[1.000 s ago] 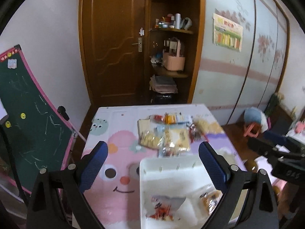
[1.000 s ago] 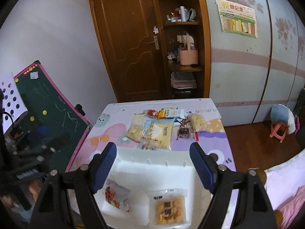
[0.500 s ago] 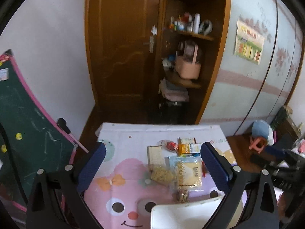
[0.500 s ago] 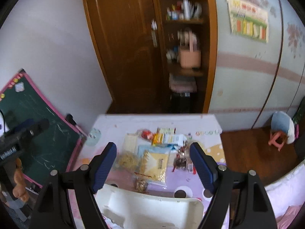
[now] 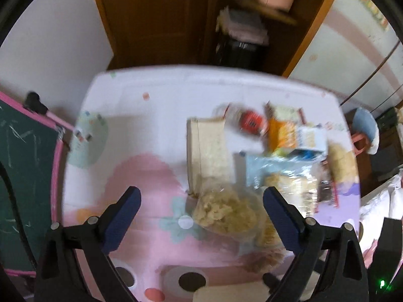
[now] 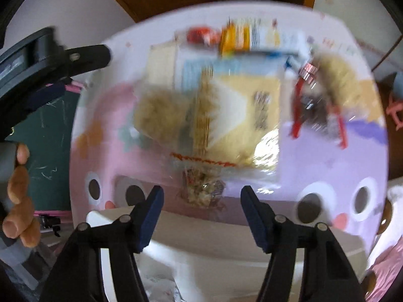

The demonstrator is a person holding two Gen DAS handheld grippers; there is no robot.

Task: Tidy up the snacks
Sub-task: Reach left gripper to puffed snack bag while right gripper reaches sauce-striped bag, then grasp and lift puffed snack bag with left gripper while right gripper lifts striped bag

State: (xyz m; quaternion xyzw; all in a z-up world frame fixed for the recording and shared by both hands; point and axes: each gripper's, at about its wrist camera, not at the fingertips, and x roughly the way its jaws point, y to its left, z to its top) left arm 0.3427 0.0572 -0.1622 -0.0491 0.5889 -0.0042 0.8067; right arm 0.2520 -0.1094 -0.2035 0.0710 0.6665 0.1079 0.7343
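Several snack packs lie in a heap on the cartoon tablecloth [image 5: 141, 176]. My left gripper [image 5: 201, 201] is open and empty above a clear bag of pale puffed snacks [image 5: 224, 211]; a beige pack [image 5: 209, 153] lies behind it. My right gripper [image 6: 201, 201] is open and empty just above a small clear bag of mixed nuts [image 6: 201, 188], with a large yellow pack [image 6: 239, 110] beyond. The white bin [image 6: 226, 246] sits under the right gripper, its rim [image 5: 226, 294] also in the left view. Both views are motion-blurred.
A red round snack [image 5: 252, 123], orange pack [image 5: 282, 133] and red-edged dark pack [image 6: 314, 108] lie at the far side. A chalkboard [image 5: 22, 176] stands left of the table. Door and shelves stand behind. The left gripper [image 6: 50, 60] shows in the right view.
Both grippers have tilted down and moved forward over the snack heap. The white bin has slid to the bottom of both views. Both stay open.
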